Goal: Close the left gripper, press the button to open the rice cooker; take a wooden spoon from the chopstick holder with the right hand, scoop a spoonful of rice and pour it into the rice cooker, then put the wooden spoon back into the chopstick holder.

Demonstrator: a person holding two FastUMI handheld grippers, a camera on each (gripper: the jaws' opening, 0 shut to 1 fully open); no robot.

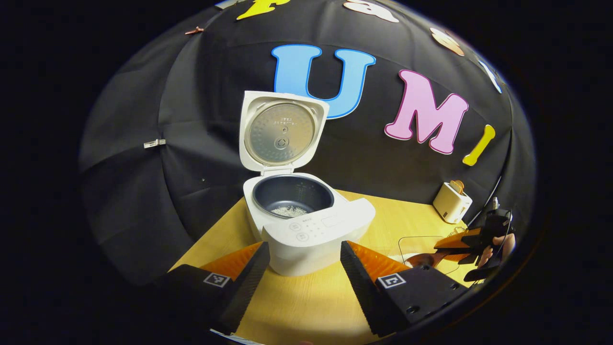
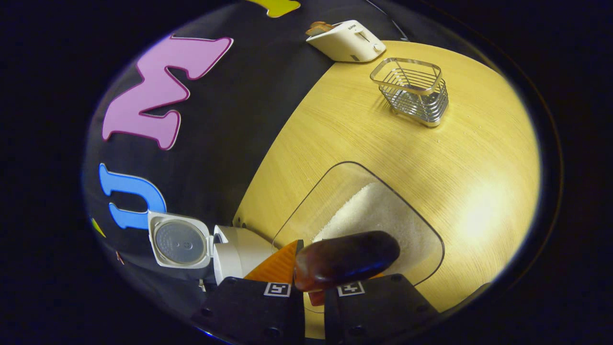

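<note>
Where right claw (image 2: 313, 287) clamps, wooden spoon (image 2: 347, 261).

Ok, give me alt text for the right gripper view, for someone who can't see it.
The right gripper holds a dark wooden spoon above a clear container of rice on a wooden table. Farther off stand a wire holder, a toaster and the open rice cooker.

Both views share the rice cooker (image 1: 306, 225) (left nearer).
</note>
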